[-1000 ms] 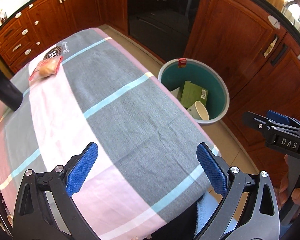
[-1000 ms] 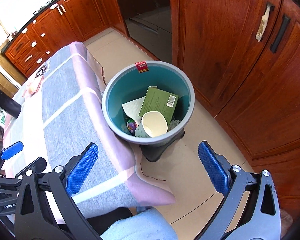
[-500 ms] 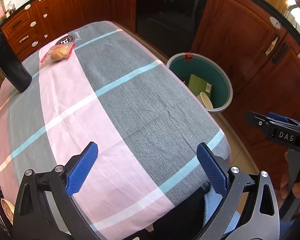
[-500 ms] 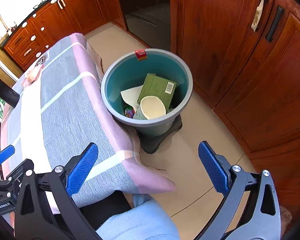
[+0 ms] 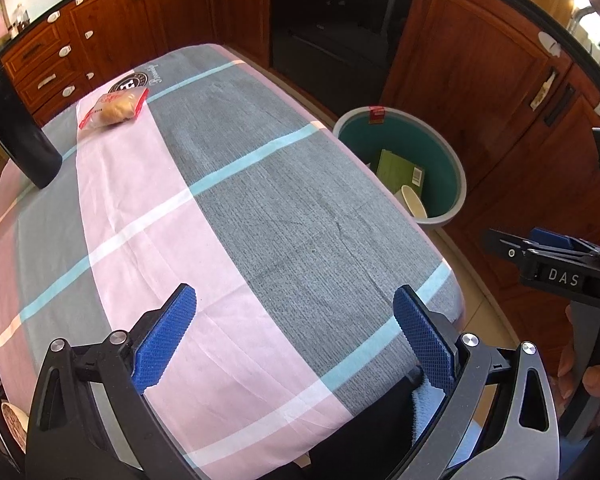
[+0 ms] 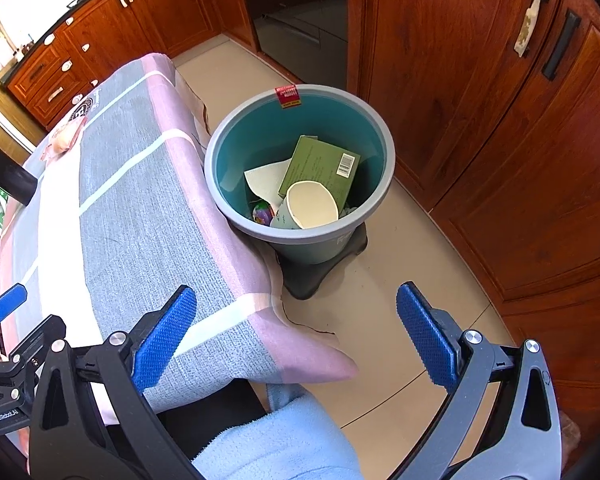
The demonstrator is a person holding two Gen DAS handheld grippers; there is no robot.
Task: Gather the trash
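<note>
The left gripper [image 5: 292, 336] and the right gripper [image 6: 296, 336] both have their blue fingers spread wide with nothing between them (a hand [image 5: 588, 376] holds the right one's handle at four o'clock).

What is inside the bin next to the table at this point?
The bin holds a green carton, a paper cup lying on its side, a white paper sheet and a small colourful wrapper. Anything beneath these is covered.
</note>
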